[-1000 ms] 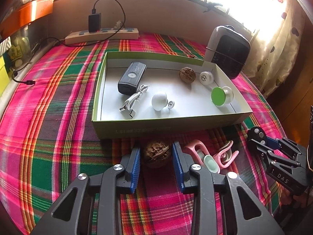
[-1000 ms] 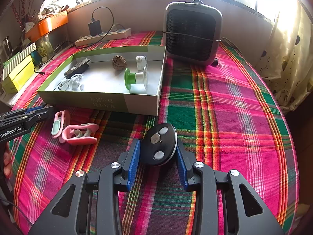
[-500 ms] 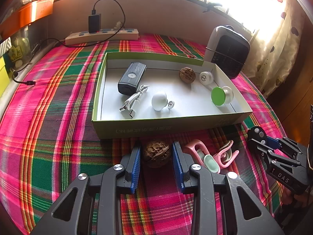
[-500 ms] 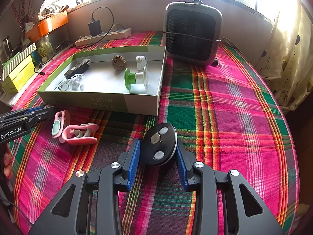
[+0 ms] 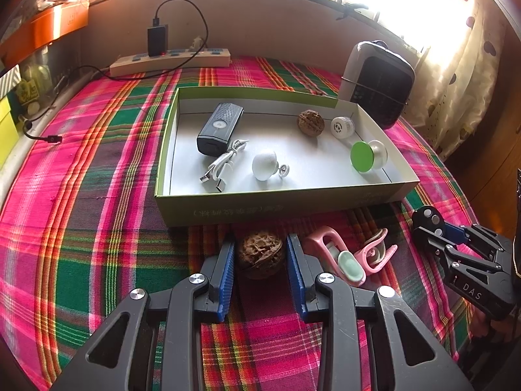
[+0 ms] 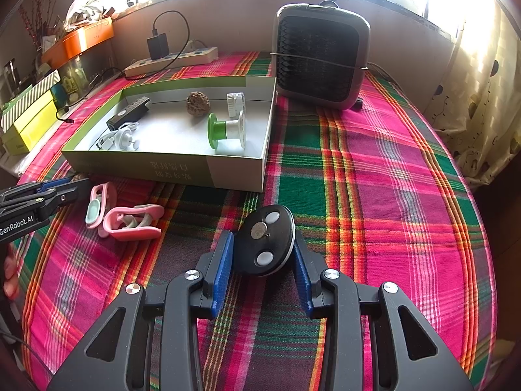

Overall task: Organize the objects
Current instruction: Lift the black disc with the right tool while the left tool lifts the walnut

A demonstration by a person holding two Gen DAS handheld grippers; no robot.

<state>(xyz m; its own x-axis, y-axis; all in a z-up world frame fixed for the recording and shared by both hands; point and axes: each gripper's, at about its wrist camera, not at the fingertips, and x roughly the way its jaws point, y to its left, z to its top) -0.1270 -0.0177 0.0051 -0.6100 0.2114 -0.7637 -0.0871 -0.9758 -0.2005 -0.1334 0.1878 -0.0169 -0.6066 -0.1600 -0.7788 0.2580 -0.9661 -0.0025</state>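
Observation:
A green box [image 5: 280, 210] [image 6: 169, 169] holds a black device [image 5: 219, 128], a white cable [image 5: 224, 164], a white knob [image 5: 265, 166], a walnut [image 5: 311, 123], a white cap [image 5: 342, 127] and a green-ended spool [image 5: 368, 156] [image 6: 226, 130]. My left gripper [image 5: 260, 254] is shut on a second walnut [image 5: 260, 254] on the cloth in front of the box. My right gripper [image 6: 263, 244] is shut on a black round disc [image 6: 265, 244], held tilted; it also shows in the left wrist view [image 5: 429, 221]. Two pink clips [image 5: 345, 257] [image 6: 127, 218] lie between the grippers.
A dark fan heater [image 6: 320, 57] [image 5: 377, 84] stands behind the box's right end. A power strip with a charger [image 5: 169, 60] lies at the back wall. Yellow boxes [image 6: 29, 120] sit at the far left. The plaid cloth [image 6: 374, 195] stretches to the right.
Almost nothing differs. Both grippers stay shut on their objects and hold nearly the same place.

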